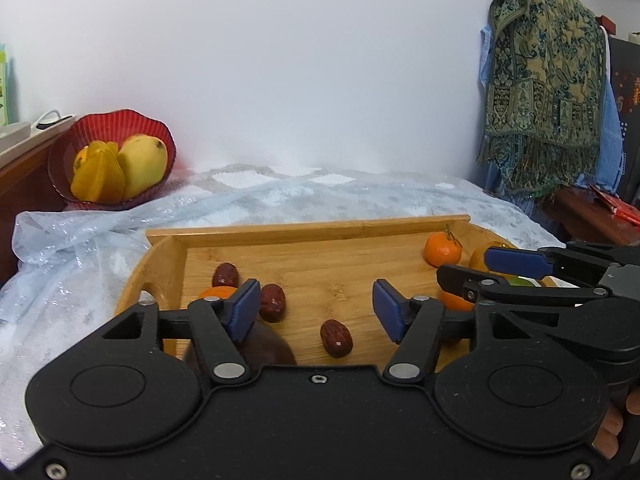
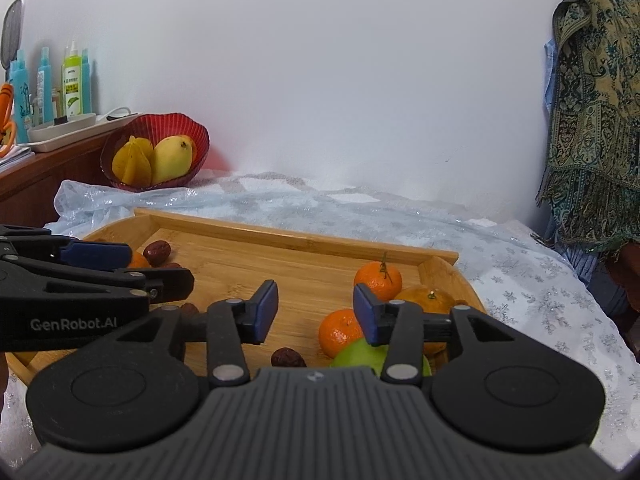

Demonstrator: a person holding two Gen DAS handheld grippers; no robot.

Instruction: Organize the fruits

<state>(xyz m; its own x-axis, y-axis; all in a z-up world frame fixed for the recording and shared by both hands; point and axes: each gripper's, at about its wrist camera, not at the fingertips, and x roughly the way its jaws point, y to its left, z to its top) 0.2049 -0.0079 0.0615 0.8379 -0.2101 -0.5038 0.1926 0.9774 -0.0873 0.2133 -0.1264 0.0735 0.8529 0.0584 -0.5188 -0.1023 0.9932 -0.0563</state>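
Fruit is lying scattered in a wooden tray (image 1: 312, 230) that is sitting on a pale, glittery cloth (image 1: 80, 272); every place below is given relative to that tray.

Beyond its far left corner, a red bowl (image 1: 160, 132) is holding a mango (image 1: 143, 166) and a starfruit (image 1: 98, 176), with another yellow-orange fruit behind them mostly hidden.

Over the tray's left half, the left claw (image 1: 316, 312) is hovering with its blue pads apart and nothing between them. Three dried red dates are showing there: one near the left handle (image 1: 225, 275), one just beside the left pad (image 1: 273, 302), one lying loose on the wood between the pads (image 1: 336, 338). An orange fruit (image 1: 216, 291) is peeking from behind the left finger, mostly covered. A dark brown rounded shape (image 1: 268, 348) at the near edge is cut off by the claw body, so it is hard to say what it is.

Over the tray's right half, the right claw (image 2: 316, 312) is likewise standing released, gripping nothing. A stemmed tangerine (image 2: 378, 280) is sitting by the far right corner, a duller orange fruit (image 2: 426, 298) just beside it, partly behind the right finger. Another tangerine (image 2: 340, 332) is touching a green fruit (image 2: 360, 354), whose lower part is hidden by the claw. A date (image 2: 286, 358) is half cut off at the near edge.

Well beyond the right end, a patterned fringed cloth (image 2: 592, 152) is hanging.
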